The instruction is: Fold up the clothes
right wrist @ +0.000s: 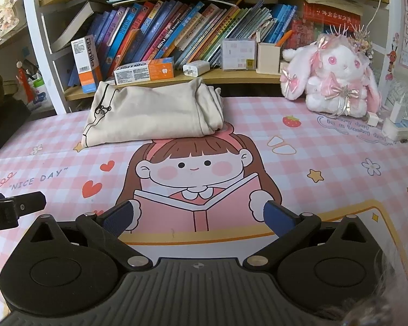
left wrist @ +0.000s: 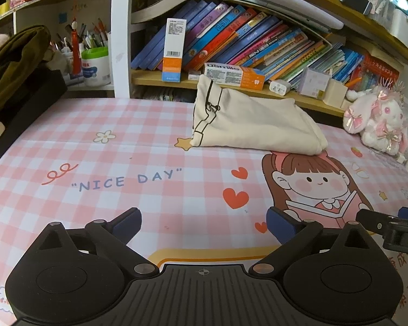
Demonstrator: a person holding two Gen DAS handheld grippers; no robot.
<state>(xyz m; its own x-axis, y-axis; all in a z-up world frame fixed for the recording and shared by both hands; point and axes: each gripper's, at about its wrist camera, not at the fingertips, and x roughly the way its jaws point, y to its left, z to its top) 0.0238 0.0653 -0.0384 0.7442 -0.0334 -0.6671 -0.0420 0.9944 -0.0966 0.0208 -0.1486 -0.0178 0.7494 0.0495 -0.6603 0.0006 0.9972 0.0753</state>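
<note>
A cream garment with a black line drawing (left wrist: 250,123) lies folded in a compact bundle at the far side of the pink checked desk mat (left wrist: 122,149), against the bookshelf; it also shows in the right wrist view (right wrist: 155,114). My left gripper (left wrist: 204,224) is open and empty, low over the mat well in front of the garment. My right gripper (right wrist: 198,217) is open and empty, over the cartoon girl print. Part of the right gripper shows at the right edge of the left wrist view (left wrist: 394,231).
A bookshelf with leaning books (right wrist: 182,27) and toothpaste boxes (right wrist: 144,70) stands behind the mat. A pink and white plush rabbit (right wrist: 337,78) sits at the back right beside chargers (right wrist: 397,125). An olive garment (left wrist: 11,62) lies on a black object at the left.
</note>
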